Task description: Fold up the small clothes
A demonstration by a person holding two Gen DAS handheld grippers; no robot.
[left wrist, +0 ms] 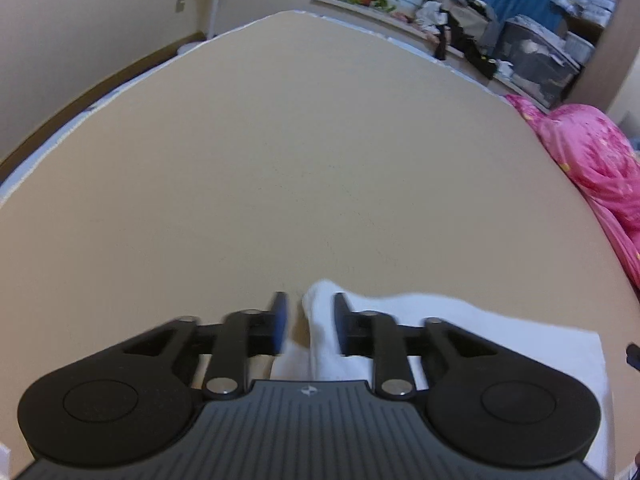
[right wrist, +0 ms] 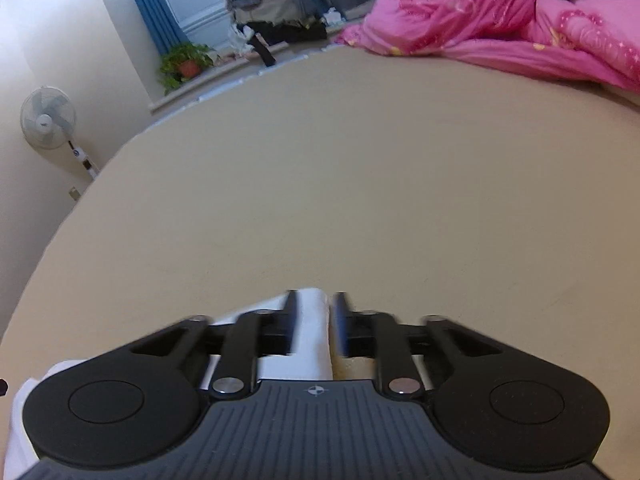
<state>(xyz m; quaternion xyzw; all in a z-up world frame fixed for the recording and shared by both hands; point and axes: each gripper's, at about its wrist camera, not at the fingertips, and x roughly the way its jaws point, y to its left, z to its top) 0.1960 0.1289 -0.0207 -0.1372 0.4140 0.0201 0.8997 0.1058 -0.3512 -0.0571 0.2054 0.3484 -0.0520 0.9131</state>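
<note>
A small white garment (left wrist: 460,320) lies on the beige bed surface (left wrist: 280,160), spread to the right under my left gripper (left wrist: 308,308). A raised fold of it (left wrist: 320,320) stands between the left fingers, which are open with a gap on the left side. In the right wrist view the same white garment (right wrist: 312,332) has a bunched fold between the fingers of my right gripper (right wrist: 314,308), which are open with a narrow gap. The cloth extends left under that gripper (right wrist: 24,408).
A pink quilt (left wrist: 592,168) lies at the right edge of the bed, also seen in the right wrist view (right wrist: 500,20). A potted plant (right wrist: 184,64), a clothes pile (right wrist: 276,8) and a standing fan (right wrist: 48,120) lie beyond the bed.
</note>
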